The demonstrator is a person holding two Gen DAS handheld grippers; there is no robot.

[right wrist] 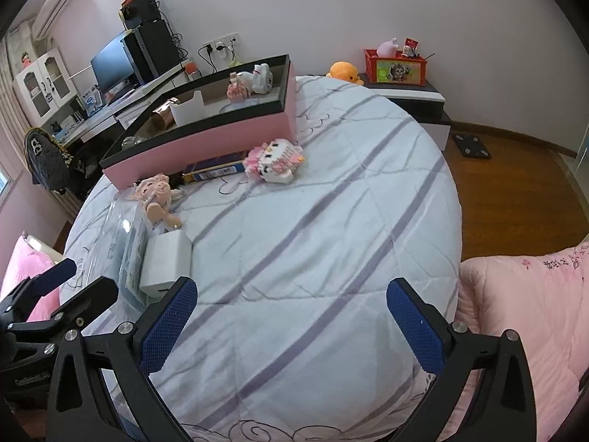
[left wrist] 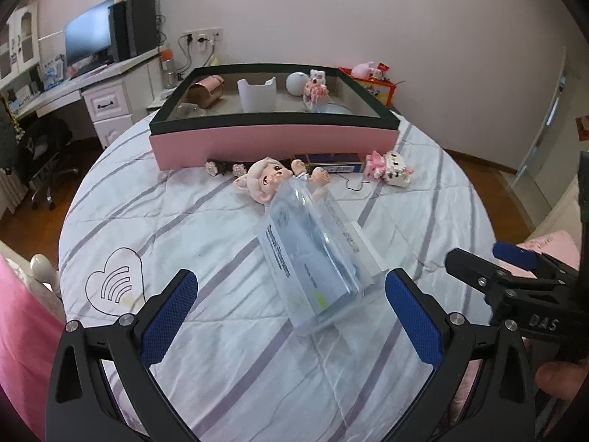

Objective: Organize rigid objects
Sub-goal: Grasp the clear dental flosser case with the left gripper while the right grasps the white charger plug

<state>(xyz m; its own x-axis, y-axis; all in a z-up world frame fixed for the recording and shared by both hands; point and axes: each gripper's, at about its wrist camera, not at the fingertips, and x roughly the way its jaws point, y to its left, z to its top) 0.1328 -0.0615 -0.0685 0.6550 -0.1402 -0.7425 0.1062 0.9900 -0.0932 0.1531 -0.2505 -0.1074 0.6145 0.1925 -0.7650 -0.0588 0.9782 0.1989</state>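
Note:
A clear plastic package [left wrist: 313, 258] lies on the striped bed, partly over a white box [left wrist: 368, 254] and a pig-eared doll [left wrist: 265, 180]. My left gripper [left wrist: 291, 316] is open and empty, its fingers on either side of the package's near end. My right gripper [right wrist: 291, 328] is open and empty above bare bedding; it also shows at the right edge of the left wrist view [left wrist: 511, 269]. The pink tray with a black rim [left wrist: 272, 140] stands at the back and holds a copper can [left wrist: 206, 90], a white holder [left wrist: 257, 95], a white ball [left wrist: 297, 81] and a pink toy [left wrist: 316, 92].
A pink block cat [left wrist: 390, 167], a blue box [left wrist: 333, 162] and a small dark bow toy [left wrist: 221, 167] lie in front of the tray. A pink quilt [right wrist: 522, 316] lies to the right. A desk with a monitor [left wrist: 88, 40] stands at the left.

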